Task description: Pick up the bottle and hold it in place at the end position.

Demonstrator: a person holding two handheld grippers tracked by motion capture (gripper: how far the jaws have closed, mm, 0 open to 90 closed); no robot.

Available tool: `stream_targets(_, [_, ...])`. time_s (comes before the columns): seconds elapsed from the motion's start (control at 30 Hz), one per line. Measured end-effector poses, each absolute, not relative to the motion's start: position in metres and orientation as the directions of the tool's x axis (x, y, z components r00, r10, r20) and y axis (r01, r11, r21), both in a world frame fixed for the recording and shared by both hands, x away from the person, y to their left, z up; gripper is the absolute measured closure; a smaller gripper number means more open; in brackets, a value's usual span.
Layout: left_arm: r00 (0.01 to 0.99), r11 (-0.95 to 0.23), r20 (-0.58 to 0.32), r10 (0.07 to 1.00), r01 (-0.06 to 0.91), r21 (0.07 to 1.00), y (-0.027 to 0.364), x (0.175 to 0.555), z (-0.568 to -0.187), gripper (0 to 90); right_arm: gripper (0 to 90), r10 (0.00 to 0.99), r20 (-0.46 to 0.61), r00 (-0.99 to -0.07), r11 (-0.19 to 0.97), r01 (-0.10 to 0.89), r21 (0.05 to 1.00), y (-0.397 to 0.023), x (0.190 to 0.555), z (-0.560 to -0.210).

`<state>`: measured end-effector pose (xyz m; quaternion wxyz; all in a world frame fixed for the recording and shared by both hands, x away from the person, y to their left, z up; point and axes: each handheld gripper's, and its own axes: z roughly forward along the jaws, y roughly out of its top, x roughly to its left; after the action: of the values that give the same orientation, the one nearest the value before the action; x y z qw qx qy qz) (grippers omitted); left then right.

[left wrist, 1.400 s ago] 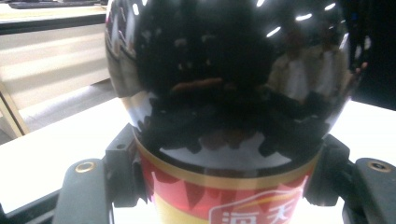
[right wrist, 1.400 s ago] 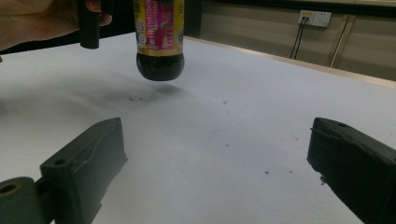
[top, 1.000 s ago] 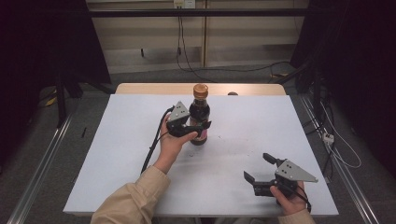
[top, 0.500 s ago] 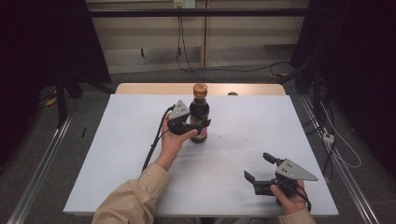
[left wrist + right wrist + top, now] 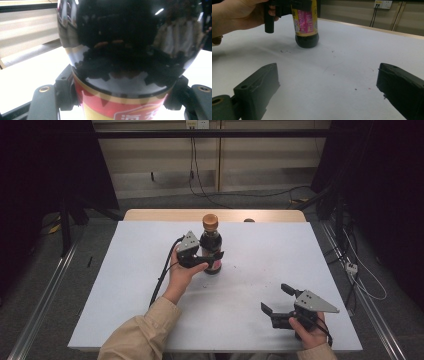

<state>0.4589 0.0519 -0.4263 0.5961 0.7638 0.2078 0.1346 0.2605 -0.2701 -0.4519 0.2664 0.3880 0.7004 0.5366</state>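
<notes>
Dark glass-like bottle [image 5: 211, 247], judged heavy, slick and breakable, is clamped at its labelled waist between left tongs [image 5: 212, 258]; right tongs [image 5: 278, 298] are held wide, empty, well apart

The high view looks forward and down over the whole table [image 5: 150, 285]. The left gripper view sits very near the bottle [image 5: 130, 50] — glass and label right at the lens. The right gripper view looks low across the tabletop — sharing that bottle [image 5: 306, 22] with the other two.
</notes>
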Motion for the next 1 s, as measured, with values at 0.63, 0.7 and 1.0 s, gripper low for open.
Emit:
stream_targets(0.63, [0.901, -0.207, -0.044, 0.431, 0.146, 0.967, 0.054, 0.464, -0.427, 29.8, 3.9, 0.820, 0.056, -0.570, 0.122, 0.268, 0.956, -0.258, 0.279, -0.449])
stream_targets(0.7, [0.905, -0.208, -0.046, 0.424, 0.147, 0.967, 0.055, 0.465, -0.427, 29.8, 3.8, 0.819, 0.060, -0.571, 0.118, 0.270, 0.955, -0.257, 0.281, -0.448])
stream_targets(1.0, [0.879, -0.224, -0.059, 0.474, 0.185, 0.957, 0.052, 0.460, -0.424, 28.7, 3.9, 0.818, 0.062, -0.572, 0.121, 0.276, 0.954, -0.256, 0.288, -0.446])
